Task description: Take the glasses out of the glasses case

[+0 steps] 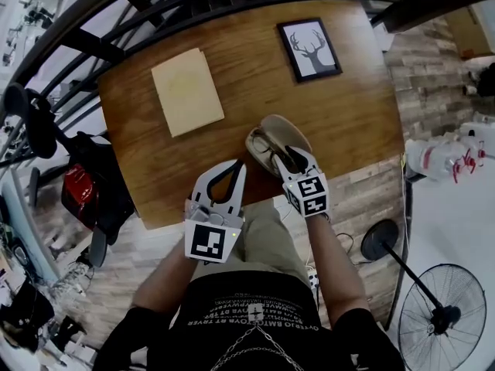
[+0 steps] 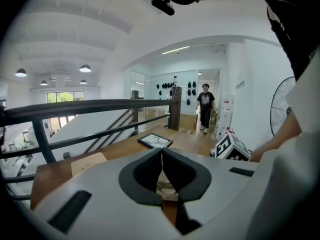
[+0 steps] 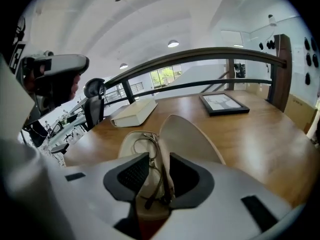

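An open beige glasses case (image 1: 282, 126) lies near the front edge of the wooden table (image 1: 348, 114), its lid (image 3: 187, 136) flipped up to the right. Thin-framed glasses (image 1: 267, 147) rest in its tray. My right gripper (image 1: 288, 159) reaches into the case from the near side. Its jaws (image 3: 160, 159) are pressed onto the glasses (image 3: 145, 139), with the fold of the case squeezed between them too. My left gripper (image 1: 236, 165) hovers just left of the case over the table's front edge, shut with nothing in it (image 2: 161, 151).
A beige book (image 1: 187, 91) lies at the far left of the table and a framed deer picture (image 1: 309, 49) at the far right. A black railing (image 1: 155, 14) runs behind the table. A floor fan (image 1: 441, 319) stands at right. A person (image 2: 205, 106) walks in the background.
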